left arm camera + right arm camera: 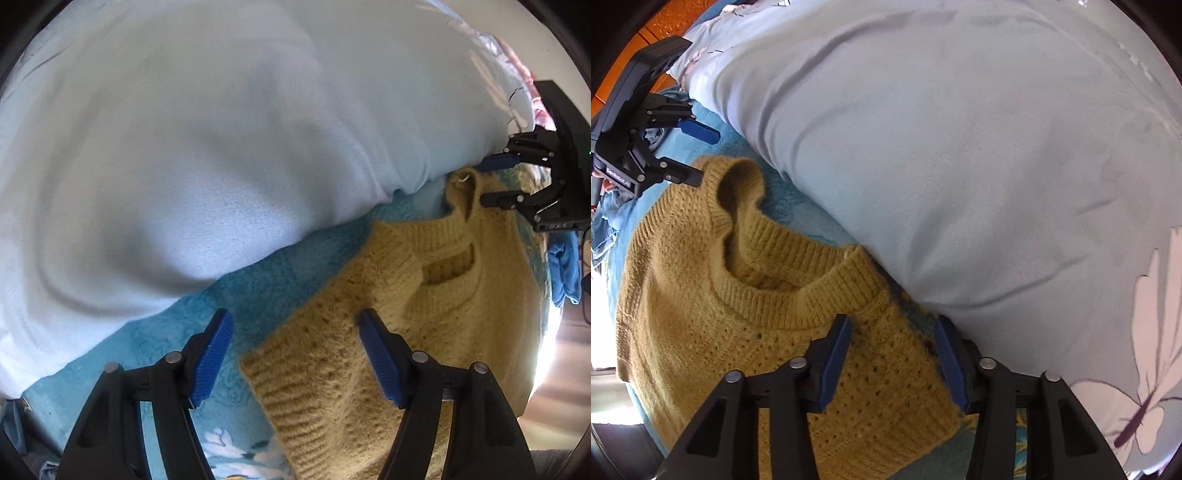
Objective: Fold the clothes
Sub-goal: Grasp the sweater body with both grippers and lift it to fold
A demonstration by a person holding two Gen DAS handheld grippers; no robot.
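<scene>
A mustard-yellow knitted sweater (436,317) (701,295) lies flat on a teal fleece blanket (258,284), its ribbed neck opening towards the big pale bedding. My left gripper (295,354) points down over one shoulder edge. One blue pad rests over the blanket, the other over the knit, and a gap shows between them. In the right wrist view the left gripper (701,157) sits at the far shoulder. My right gripper (892,365) straddles the near shoulder beside the collar, with flat knit between its parted pads. The right gripper (495,181) also shows at the upper right of the left wrist view.
A bulky pale blue duvet (221,129) (960,147) with a flower print presses against the sweater's neck side. A crumpled blue cloth (563,269) lies past the sweater. Orange wood panelling (665,22) stands behind. Bright light falls along the bed's edge.
</scene>
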